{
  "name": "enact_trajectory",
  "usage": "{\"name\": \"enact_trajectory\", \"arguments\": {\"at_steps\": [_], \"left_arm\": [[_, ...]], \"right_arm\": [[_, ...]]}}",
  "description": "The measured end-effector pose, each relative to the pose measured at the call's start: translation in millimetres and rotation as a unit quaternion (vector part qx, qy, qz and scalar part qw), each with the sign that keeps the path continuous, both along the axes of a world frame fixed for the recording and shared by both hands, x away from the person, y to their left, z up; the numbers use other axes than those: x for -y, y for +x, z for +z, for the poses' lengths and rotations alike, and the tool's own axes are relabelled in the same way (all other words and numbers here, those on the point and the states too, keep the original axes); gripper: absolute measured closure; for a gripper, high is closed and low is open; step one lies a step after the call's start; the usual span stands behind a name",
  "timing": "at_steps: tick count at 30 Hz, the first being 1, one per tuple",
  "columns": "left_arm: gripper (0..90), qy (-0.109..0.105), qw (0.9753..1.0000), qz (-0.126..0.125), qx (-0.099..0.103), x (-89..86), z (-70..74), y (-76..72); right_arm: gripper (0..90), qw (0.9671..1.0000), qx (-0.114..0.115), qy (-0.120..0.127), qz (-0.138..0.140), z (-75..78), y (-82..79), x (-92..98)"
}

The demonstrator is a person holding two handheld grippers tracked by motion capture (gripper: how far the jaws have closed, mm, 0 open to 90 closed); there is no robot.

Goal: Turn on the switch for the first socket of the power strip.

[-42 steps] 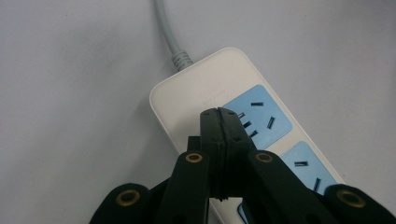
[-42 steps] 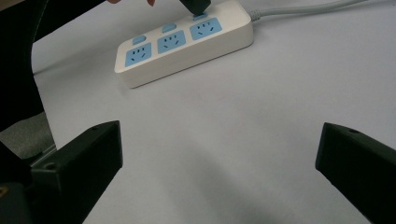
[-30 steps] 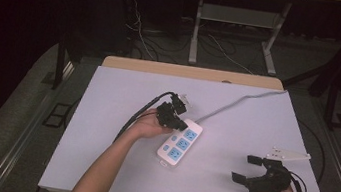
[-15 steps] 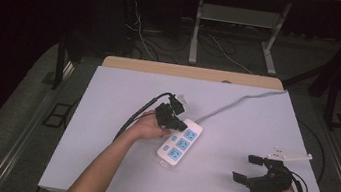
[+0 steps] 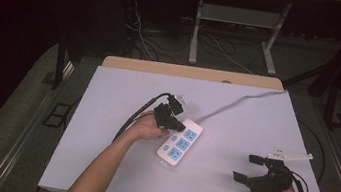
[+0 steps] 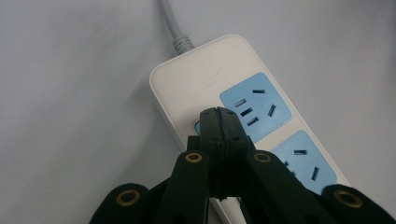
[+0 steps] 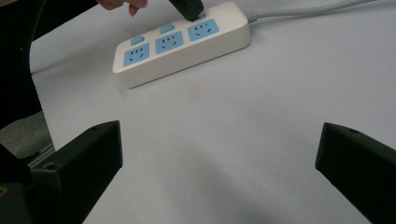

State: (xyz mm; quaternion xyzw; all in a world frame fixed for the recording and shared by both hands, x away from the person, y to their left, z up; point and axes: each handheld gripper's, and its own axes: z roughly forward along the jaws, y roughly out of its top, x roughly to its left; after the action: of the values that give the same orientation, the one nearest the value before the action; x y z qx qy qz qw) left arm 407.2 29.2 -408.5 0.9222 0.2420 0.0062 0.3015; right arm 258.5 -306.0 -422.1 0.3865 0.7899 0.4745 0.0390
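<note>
**Closed left jaws on the cable-end switch of the power strip**

Here we find the white plastic power strip with three blue socket faces (image 5: 180,143) lying near the middle of the pale grey table top (image 5: 107,97). Its long axis runs diagonally, from the near end toward the far right, where its grey cable (image 5: 238,103) leaves and trails off over the table's far right edge.

We hold the left gripper (image 5: 178,125) directly over the cable end of the strip. In the left gripper view its jaws are pressed together with nothing between them, and the joined tips (image 6: 219,116) sit on or just above the small blue switch (image 6: 199,126) beside the first socket; we cannot tell whether they touch it. The right gripper view shows the same black tip (image 7: 187,8) angled down onto that spot. The left hand (image 5: 146,129) rests on the table just beside the strip's left edge, forearm reaching in from the near side.

We keep the right gripper (image 5: 252,169) well apart from the strip, near the table's near right corner, jaws spread wide and empty, pointing toward the strip.

We judge the left hand nearer, and the coming move a downward press across the strip's short axis.
</note>
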Motion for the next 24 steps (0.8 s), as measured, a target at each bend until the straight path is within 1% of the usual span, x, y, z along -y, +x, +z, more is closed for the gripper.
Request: {"name": "enact_trajectory", "arguments": {"at_steps": [2, 4, 5, 7, 9, 10, 15, 17, 24], "left_arm": [[89.4, -0.008, 1.0, 0.003, 0.001, -1.5, -1.0, -0.5], [89.3, -0.01, 0.9999, 0.003, 0.001, -2.2, -1.2, -0.7], [89.2, -0.016, 0.9999, 0.003, 0.001, -2.8, -0.3, -1.2], [89.2, -0.005, 0.9999, -0.001, 0.011, -1.6, 0.9, -3.0], [89.2, -0.008, 0.9999, -0.003, 0.014, -1.6, 2.6, -3.7], [89.2, -0.015, 0.9997, 0.001, 0.02, -2.2, 5.6, -3.8], [89.2, -0.02, 0.9994, 0.001, 0.029, -3.9, 12.5, -2.9], [89.2, -0.027, 0.999, 0.006, 0.034, -7.1, 17.1, -2.4], [89.2, -0.036, 0.9985, 0.015, 0.038, -14.9, 23.7, -1.7]], "right_arm": [[0.3, 1.0, 0.001, 0.001, -0.001, 0.1, 0.0, 0.3], [0.3, 1.0, 0.001, 0.001, 0.0, 0.1, 0.0, 0.3], [0.3, 1.0, 0.001, 0.0, 0.0, -0.1, 0.2, 0.4], [0.3, 1.0, 0.0, -0.002, 0.001, -0.6, 0.5, 0.3], [0.3, 1.0, -0.002, -0.003, 0.001, -1.2, 0.7, 0.2], [0.3, 1.0, -0.002, -0.004, 0.001, -1.2, 0.8, 0.3], [0.3, 1.0, -0.002, -0.003, -0.001, -1.2, 0.8, 1.2], [0.3, 1.0, -0.003, -0.003, -0.002, -1.2, 0.8, 1.4], [0.3, 1.0, -0.003, -0.003, -0.003, -1.5, 1.1, 2.0]]}}
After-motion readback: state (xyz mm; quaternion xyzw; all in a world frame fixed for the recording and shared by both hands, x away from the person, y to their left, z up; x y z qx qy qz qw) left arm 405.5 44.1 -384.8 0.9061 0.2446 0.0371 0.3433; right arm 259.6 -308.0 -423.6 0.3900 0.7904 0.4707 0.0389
